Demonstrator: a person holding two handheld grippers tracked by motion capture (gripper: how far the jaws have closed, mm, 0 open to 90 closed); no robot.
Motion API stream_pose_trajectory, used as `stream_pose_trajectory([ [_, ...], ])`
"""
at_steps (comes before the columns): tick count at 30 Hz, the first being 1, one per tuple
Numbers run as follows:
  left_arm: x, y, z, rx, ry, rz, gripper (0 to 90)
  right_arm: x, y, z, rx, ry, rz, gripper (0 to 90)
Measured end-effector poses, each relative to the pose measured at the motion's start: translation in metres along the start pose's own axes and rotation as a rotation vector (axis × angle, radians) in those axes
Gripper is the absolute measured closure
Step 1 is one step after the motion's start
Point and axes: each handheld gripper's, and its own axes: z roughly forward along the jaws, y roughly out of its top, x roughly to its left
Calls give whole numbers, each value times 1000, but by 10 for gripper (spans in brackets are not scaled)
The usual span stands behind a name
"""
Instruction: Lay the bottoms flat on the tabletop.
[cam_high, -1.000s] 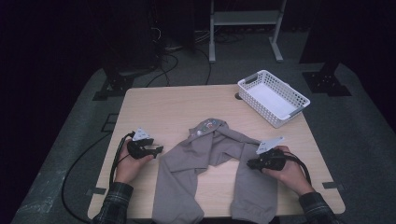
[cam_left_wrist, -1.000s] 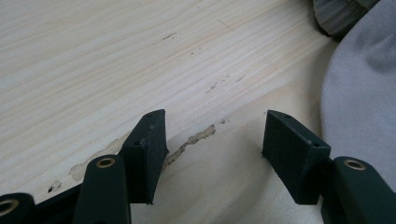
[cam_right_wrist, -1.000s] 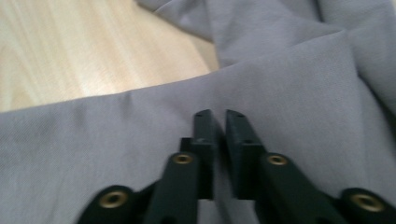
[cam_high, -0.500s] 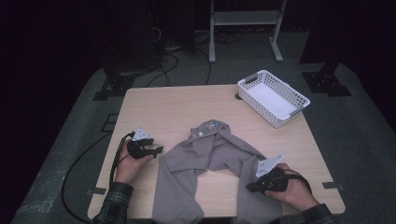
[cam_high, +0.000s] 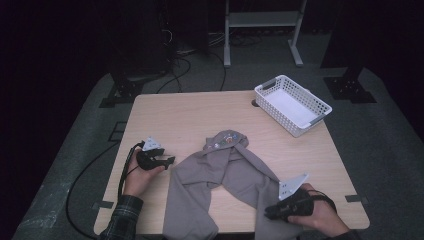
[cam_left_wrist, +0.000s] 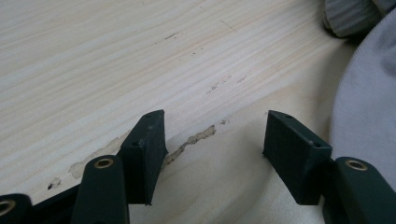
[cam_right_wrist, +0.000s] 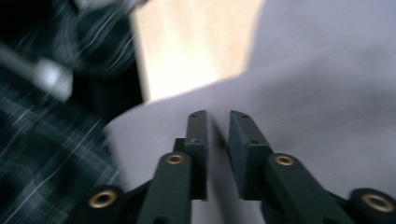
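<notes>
Grey trousers (cam_high: 225, 170) lie on the wooden table (cam_high: 190, 115), waistband away from me and both legs reaching the near edge. My left gripper (cam_high: 171, 160) rests on bare wood just left of the left leg; its jaws stand open with nothing between them (cam_left_wrist: 215, 140), and the cloth (cam_left_wrist: 369, 102) lies off to their right. My right gripper (cam_high: 267, 212) sits low on the right leg at the near edge. Its jaws (cam_right_wrist: 218, 116) have just been opening and show a narrow gap over the grey cloth (cam_right_wrist: 317, 70), not pinching it.
A white plastic basket (cam_high: 292, 105) stands at the far right corner of the table. Bare wood (cam_right_wrist: 196, 46) shows between the two trouser legs. A plaid sleeve (cam_right_wrist: 42, 154) is close to the right gripper. A black cable (cam_high: 90, 175) trails off the table's left side.
The right gripper has moved toward the near edge along the right trouser leg, drawing the leg with it, and its jaws have parted slightly. The left gripper has stayed put.
</notes>
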Motion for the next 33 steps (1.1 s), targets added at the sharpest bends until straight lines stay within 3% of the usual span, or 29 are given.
stream_pose_trajectory([
  [7,-18,26,-7,-95,-87,10,416,-37,24,-14,-156,-165,55,615],
  [10,-33,40,-7,-120,-142,43,409,-56,35,-14,-184,-225,78,588],
  [14,-55,52,0,-118,-202,93,405,-76,46,-6,-197,-274,110,558],
  [18,-67,56,10,-99,-223,119,412,-86,53,4,-195,-288,121,545],
  [21,-76,57,28,-58,-230,136,430,-90,63,20,-178,-285,111,542],
  [25,-80,55,42,2,-232,123,501,-89,73,41,-124,-271,73,545],
  [28,-84,55,46,54,-222,145,556,-91,77,55,-75,-269,58,551],
  [30,-87,53,48,101,-220,165,611,-91,79,62,-40,-278,52,578],
  [33,-89,54,46,122,-229,170,691,-90,79,61,-27,-277,40,668],
])
